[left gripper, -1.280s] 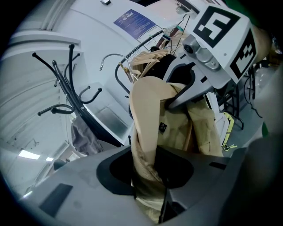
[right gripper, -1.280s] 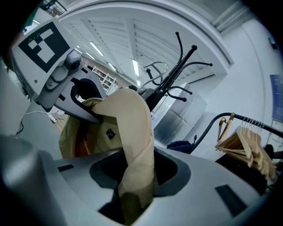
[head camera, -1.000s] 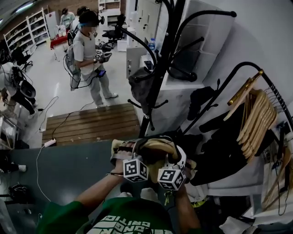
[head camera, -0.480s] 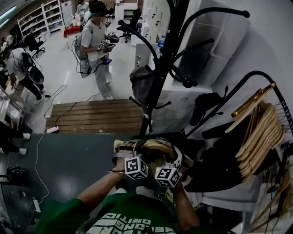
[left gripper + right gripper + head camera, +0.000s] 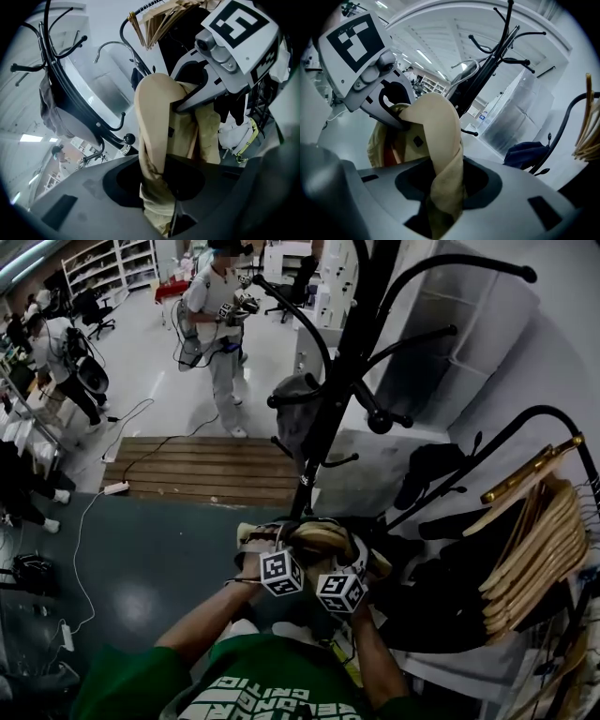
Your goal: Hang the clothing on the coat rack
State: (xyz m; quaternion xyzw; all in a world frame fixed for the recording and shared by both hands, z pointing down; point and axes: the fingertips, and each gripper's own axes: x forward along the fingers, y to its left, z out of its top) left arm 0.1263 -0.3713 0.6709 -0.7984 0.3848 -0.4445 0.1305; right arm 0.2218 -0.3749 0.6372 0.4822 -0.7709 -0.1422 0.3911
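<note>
A tan garment (image 5: 319, 538) is bunched in front of my chest, with both grippers on it side by side. My left gripper (image 5: 159, 187) is shut on a twisted fold of the garment (image 5: 154, 136), and my right gripper (image 5: 445, 187) is shut on another fold (image 5: 440, 140). Just beyond them stands the black coat rack (image 5: 352, 362) with curved hooks, one carrying a grey garment (image 5: 295, 418). In the left gripper view the rack (image 5: 70, 98) is on the left. It rises behind the cloth in the right gripper view (image 5: 487, 65).
A black rail with wooden hangers (image 5: 534, 540) and dark clothes (image 5: 450, 587) stands close on the right. A white cabinet (image 5: 441, 381) is behind the rack. A wooden platform (image 5: 197, 470) lies on the floor. People (image 5: 220, 315) stand further back.
Both grippers have sunk a little with the tan garment, staying side by side. The head view has swung, so the rack's hooks sit lower in the picture.
</note>
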